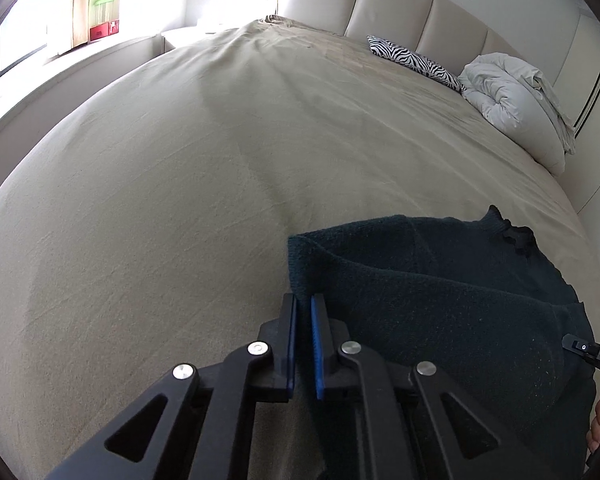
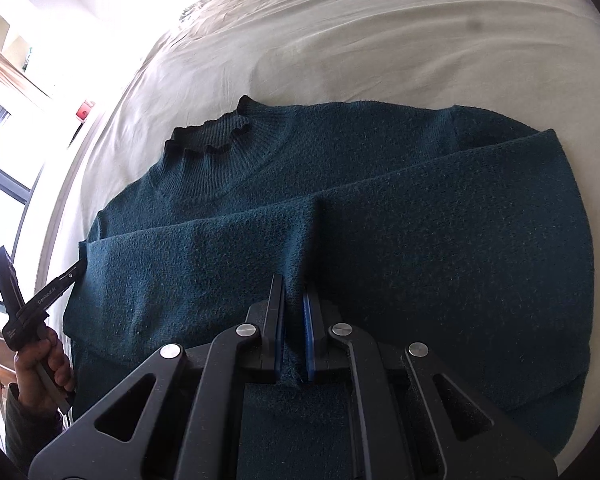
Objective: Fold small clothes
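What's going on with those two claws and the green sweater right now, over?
Left gripper shut on sweater corner. Right gripper shut on a pinch of knit mid-hem. Sweater flat on bed, sleeve folded across. Nothing in the way.

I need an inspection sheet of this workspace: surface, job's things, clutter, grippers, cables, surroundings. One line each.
Surface: beige bed sheet, lightly creased.
Job's things: dark teal sweater, lying flat, sleeves folded across its body, collar pointing away.
Clutter: zebra-print pillow and rolled white duvet by the headboard.
Grippers: left gripper shut on the sweater's edge; right gripper shut on a pinch of the sweater's knit.
Cables: nothing seen.
Surroundings: padded headboard, bright window with curtain.
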Demonstrator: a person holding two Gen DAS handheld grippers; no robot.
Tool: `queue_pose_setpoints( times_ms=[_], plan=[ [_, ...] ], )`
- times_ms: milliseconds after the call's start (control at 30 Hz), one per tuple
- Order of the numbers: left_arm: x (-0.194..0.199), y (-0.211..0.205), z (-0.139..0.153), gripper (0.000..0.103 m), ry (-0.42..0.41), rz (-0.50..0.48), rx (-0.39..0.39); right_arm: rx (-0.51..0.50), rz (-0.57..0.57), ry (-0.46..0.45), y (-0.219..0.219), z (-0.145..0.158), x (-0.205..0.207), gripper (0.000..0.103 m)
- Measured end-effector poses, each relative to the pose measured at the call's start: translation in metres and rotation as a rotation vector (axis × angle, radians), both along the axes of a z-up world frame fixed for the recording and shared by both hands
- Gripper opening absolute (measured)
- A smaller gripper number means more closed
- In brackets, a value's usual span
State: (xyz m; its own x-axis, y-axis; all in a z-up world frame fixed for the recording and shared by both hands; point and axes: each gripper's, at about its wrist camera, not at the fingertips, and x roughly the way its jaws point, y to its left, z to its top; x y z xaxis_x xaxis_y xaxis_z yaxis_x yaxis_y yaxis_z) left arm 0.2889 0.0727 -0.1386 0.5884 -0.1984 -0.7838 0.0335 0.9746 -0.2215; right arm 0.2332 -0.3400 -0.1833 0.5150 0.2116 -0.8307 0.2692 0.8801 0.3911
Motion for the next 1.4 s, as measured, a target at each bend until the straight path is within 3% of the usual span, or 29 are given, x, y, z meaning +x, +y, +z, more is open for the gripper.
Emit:
queue_pose_setpoints(
  times_ms=[200, 400, 500, 633, 733, 867, 900, 1000, 1033, 1167, 1400],
  plan=[
    [0.005, -0.002, -0.004, 0.009, -0.005, 0.000, 0.025, 0.017, -0.018, -0.007, -0.006, -0.011, 0.004, 0.006],
    [-0.020, 0.016, 0.020, 0.013, -0.031, 0.023, -0.061, 0.000, -0.019, -0.016, 0.000, 0.004, -0.007, 0.011],
    [-0.048, 0.023, 0.034, 0.013, -0.050, -0.019, -0.084, 0.003, -0.023, -0.040, 0.004, 0.017, -0.021, 0.023],
    [-0.077, 0.024, 0.032, 0.035, -0.001, -0.059, -0.112, 0.023, -0.016, -0.064, 0.012, 0.021, -0.038, 0.046],
    [-0.083, 0.017, 0.028, 0.042, 0.006, -0.070, -0.100, 0.044, -0.022, -0.041, 0.014, 0.012, -0.041, 0.046],
    [-0.076, 0.010, 0.024, 0.042, 0.010, -0.056, -0.057, 0.044, -0.012, -0.038, 0.018, 0.011, -0.038, 0.043],
    [-0.074, 0.008, 0.021, 0.042, 0.015, -0.059, -0.038, 0.031, -0.003, -0.035, 0.020, 0.011, -0.037, 0.036],
    [-0.069, 0.003, 0.008, 0.023, 0.045, -0.078, -0.004, -0.030, 0.004, 0.001, 0.020, 0.008, -0.032, 0.014],
    [-0.070, 0.001, 0.007, 0.021, 0.040, -0.083, 0.014, -0.023, -0.003, 0.008, 0.017, 0.006, -0.032, 0.012],
    [-0.075, -0.005, 0.007, 0.018, 0.013, -0.099, 0.073, -0.021, -0.009, 0.001, 0.012, 0.004, -0.034, 0.008],
    [-0.077, 0.000, -0.003, 0.017, 0.009, -0.102, 0.058, -0.015, -0.040, -0.001, 0.005, -0.002, -0.033, 0.007]
  ],
)
